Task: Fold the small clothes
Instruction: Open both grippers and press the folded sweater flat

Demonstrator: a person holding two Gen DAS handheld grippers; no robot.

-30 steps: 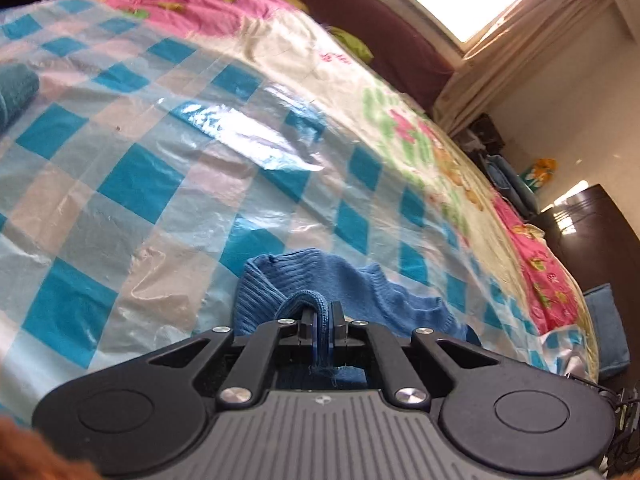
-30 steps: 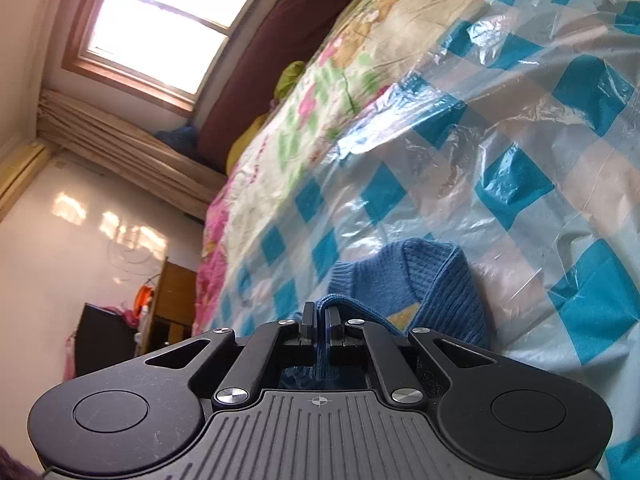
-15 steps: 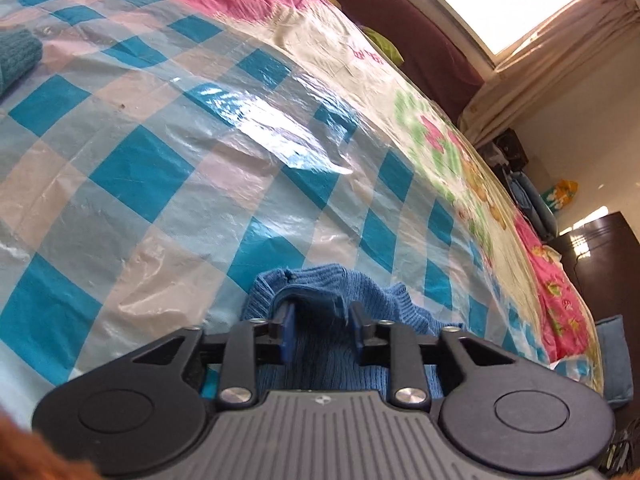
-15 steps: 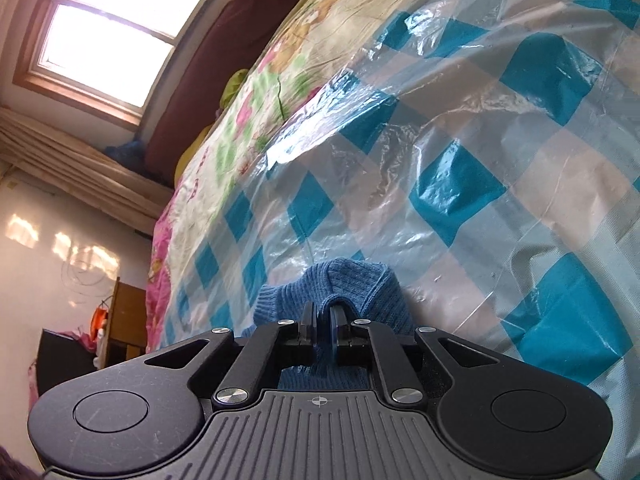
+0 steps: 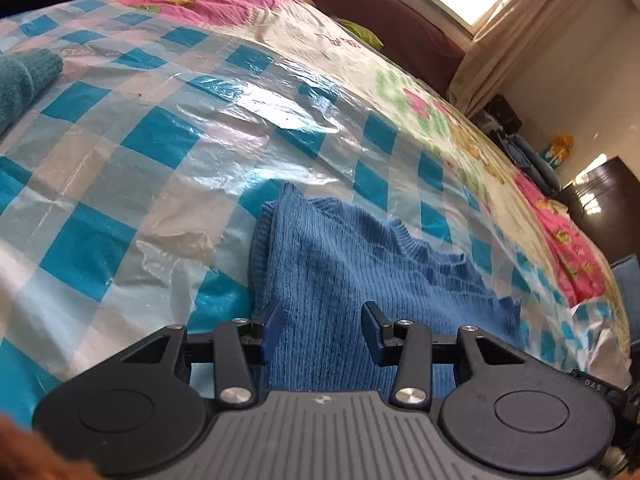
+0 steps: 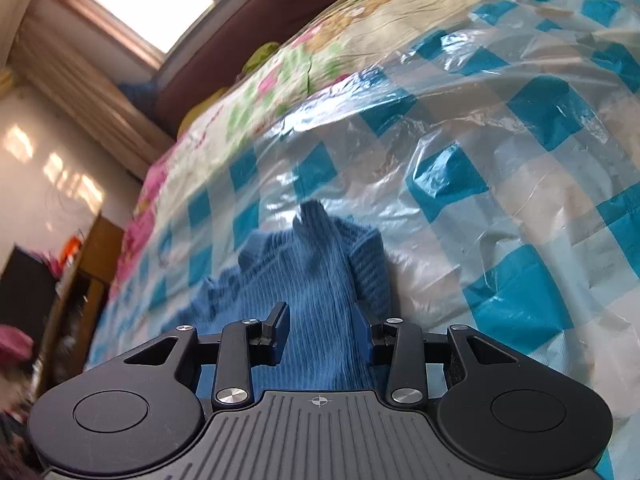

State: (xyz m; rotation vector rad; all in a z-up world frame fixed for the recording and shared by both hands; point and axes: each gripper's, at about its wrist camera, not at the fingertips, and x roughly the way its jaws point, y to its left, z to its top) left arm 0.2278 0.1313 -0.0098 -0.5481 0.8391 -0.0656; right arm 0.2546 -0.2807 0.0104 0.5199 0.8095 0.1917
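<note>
A small blue knitted garment (image 5: 348, 264) lies on the blue-and-white checked plastic sheet (image 5: 152, 144) that covers the bed. In the left wrist view its ribbed edge runs up the left side. My left gripper (image 5: 322, 322) hangs over the near part of it, jaws opening, pads apart and clear of the knit. In the right wrist view the same blue garment (image 6: 304, 280) bunches into a peak ahead. My right gripper (image 6: 320, 320) is over it, jaws opening; the cloth lies loose between them and the pads do not press on it.
A teal knitted item (image 5: 24, 80) lies at the far left of the sheet. Floral pink and cream bedding (image 5: 448, 120) lies beyond, with a dark headboard and window behind. Dark wooden furniture (image 5: 600, 200) stands past the bed's right edge; a wooden cabinet (image 6: 80, 276) stands beside the bed.
Both grippers were shut on folds of the blue garment and have let go. Their jaws spread apart and both drew back, leaving the garment lying on the sheet.
</note>
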